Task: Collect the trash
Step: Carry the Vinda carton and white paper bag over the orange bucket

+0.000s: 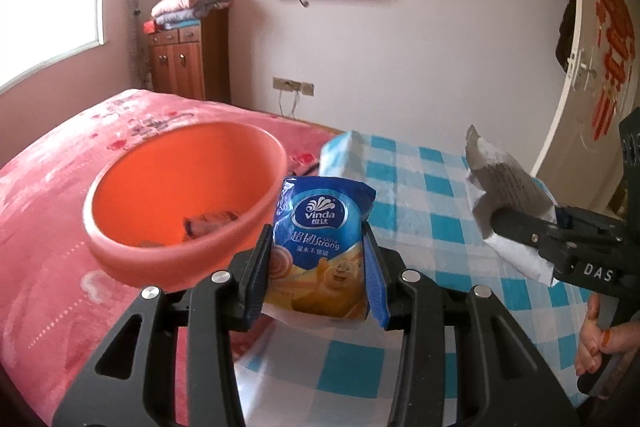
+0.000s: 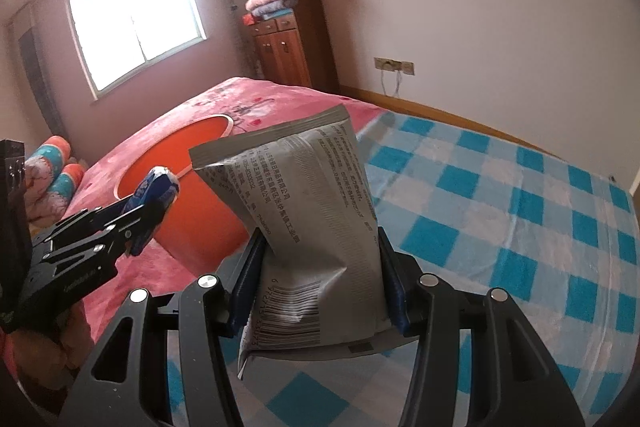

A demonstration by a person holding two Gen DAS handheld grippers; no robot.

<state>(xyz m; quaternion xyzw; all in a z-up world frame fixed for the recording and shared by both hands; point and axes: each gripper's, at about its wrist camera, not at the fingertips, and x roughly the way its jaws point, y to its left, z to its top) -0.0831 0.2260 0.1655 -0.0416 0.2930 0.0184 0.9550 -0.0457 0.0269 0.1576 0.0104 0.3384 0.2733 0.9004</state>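
Left wrist view: the left tool (image 1: 318,259) is clenching a blue-and-yellow plastic tissue wrapper (image 1: 320,239), and the right tool (image 2: 322,281) is gripping a crumpled grey printed packet (image 2: 316,227). Both are hanging above the bed (image 1: 48,195), beside the orange plastic basin (image 1: 180,187). Carrying step; next, I judge, positioning over the basin and releasing.

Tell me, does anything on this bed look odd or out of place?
Yes: an orange basin sits on the pink bedspread, already holding some dark scraps. A pale blue pack lies loose on the checked sheet. Each gripper holds a crumpled wrapper.
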